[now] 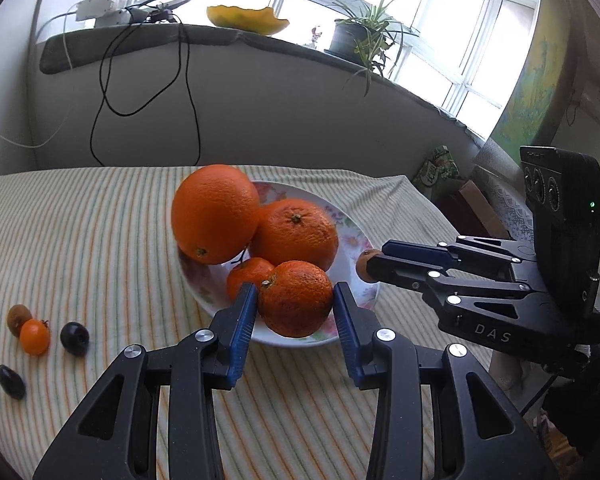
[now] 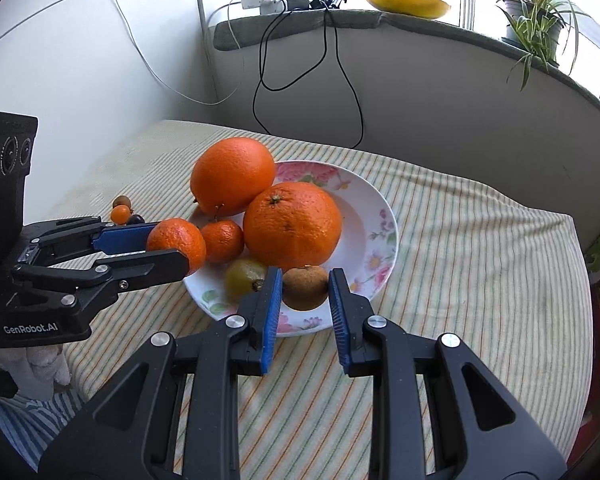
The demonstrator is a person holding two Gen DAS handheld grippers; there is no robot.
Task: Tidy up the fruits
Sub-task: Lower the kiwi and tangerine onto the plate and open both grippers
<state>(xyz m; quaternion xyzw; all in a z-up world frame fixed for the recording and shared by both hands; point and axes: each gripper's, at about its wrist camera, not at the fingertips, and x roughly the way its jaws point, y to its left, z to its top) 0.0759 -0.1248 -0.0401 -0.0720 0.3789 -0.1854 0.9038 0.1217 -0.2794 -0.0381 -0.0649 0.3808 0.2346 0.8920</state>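
The flowered plate (image 1: 352, 240) is sitting mid-table, holding the oranges. The left gripper (image 1: 295, 304) is pinching a mandarin (image 1: 295, 298) at its near edge; the right gripper (image 2: 304, 286) is pinching a brownish fruit (image 2: 305, 287). Best lifting slowly, one at a time, probably. Only the right wrist view is showing the yellow-green fruit (image 2: 242, 278).

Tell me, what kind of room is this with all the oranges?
Probably a sunny room in someone's home, maybe a glassed-in balcony. A potted plant sits on the sill under big windows, and a flowered plate of fruit rests on a striped cloth.
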